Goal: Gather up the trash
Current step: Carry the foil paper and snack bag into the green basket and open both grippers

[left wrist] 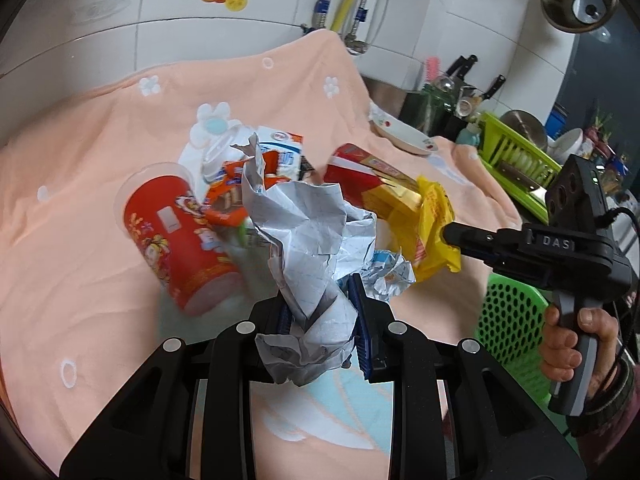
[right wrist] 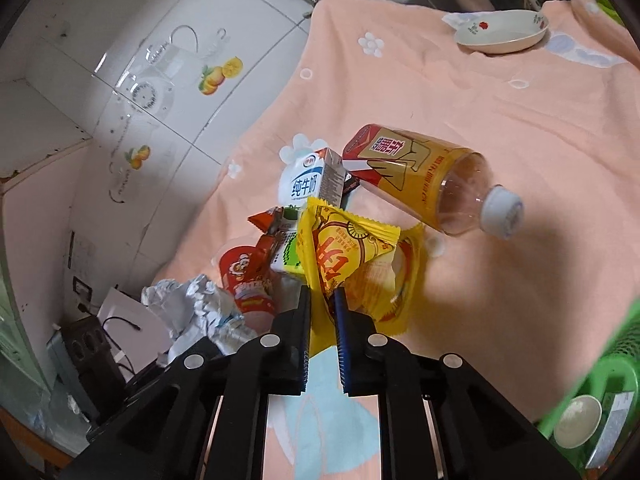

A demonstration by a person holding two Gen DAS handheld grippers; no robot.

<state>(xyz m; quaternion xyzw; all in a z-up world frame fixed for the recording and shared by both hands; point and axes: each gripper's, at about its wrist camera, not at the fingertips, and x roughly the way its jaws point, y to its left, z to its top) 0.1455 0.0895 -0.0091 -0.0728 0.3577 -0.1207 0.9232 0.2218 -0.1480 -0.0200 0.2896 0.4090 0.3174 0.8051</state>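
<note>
My left gripper (left wrist: 320, 308) is shut on a crumpled sheet of white paper (left wrist: 308, 232) and holds it above the peach cloth (left wrist: 80, 272). My right gripper (right wrist: 323, 300) is shut on a yellow snack wrapper (right wrist: 352, 256); it also shows in the left wrist view (left wrist: 434, 224). Behind lie a red cup (left wrist: 176, 240), orange wrappers (left wrist: 228, 200), a milk carton (right wrist: 308, 178), a second paper ball (left wrist: 390, 270) and a tea bottle (right wrist: 432, 184) on its side.
A green perforated basket (left wrist: 512, 320) stands at the right, below the cloth's edge; in the right wrist view it (right wrist: 600, 392) holds a white lid. A white bowl (right wrist: 504, 32) sits on the far cloth. A dish rack (left wrist: 516, 160) and sink are beyond.
</note>
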